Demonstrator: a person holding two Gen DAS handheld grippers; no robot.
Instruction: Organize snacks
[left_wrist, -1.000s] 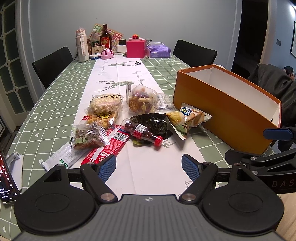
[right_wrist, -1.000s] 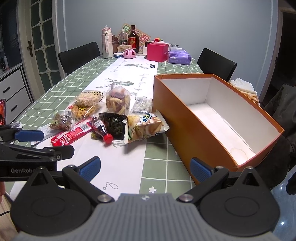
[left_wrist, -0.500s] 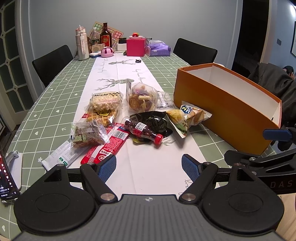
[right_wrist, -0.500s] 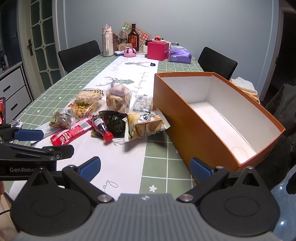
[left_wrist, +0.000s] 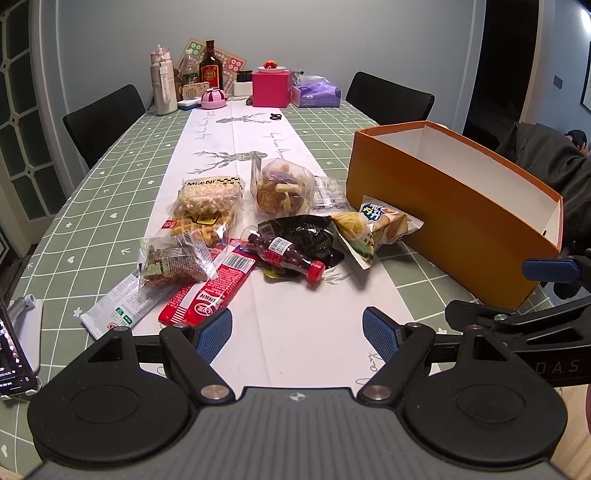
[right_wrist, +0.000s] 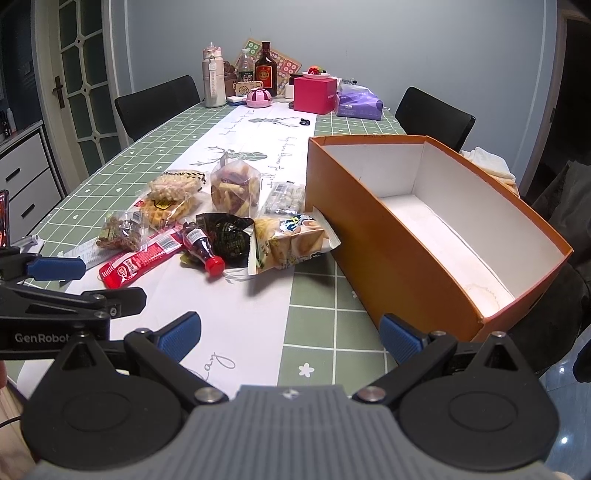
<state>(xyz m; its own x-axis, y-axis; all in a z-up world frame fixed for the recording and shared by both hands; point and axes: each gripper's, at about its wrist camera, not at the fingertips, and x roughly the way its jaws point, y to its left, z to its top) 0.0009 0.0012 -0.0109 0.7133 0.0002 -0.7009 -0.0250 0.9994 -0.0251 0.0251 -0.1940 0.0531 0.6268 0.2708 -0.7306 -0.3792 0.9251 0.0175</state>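
The orange box (right_wrist: 413, 236) stands open on the right side of the table, its white inside bare apart from a faint stain on the floor near the close end. The snacks lie in a loose pile just left of it: a yellow chip bag (right_wrist: 291, 243) touches the box's near corner, a clear packet of small round sweets (right_wrist: 286, 199) lies behind that, and a black pouch (left_wrist: 306, 236), a small red-capped bottle (left_wrist: 286, 254), a red wrapped bar (left_wrist: 210, 291), a white wrapped bar (left_wrist: 118, 306), a nut packet (left_wrist: 171, 262), a waffle packet (left_wrist: 207, 206) and a clear bag of mixed crisps (left_wrist: 280, 192) spread leftward. Both the left gripper (left_wrist: 297, 332) and the right gripper (right_wrist: 290, 334) hover near the table edge with jaws spread wide, holding nothing. The table (left_wrist: 92, 192) wears a green checked cloth with a white runner (left_wrist: 306, 332); 2 black chairs flank it against a grey wall.
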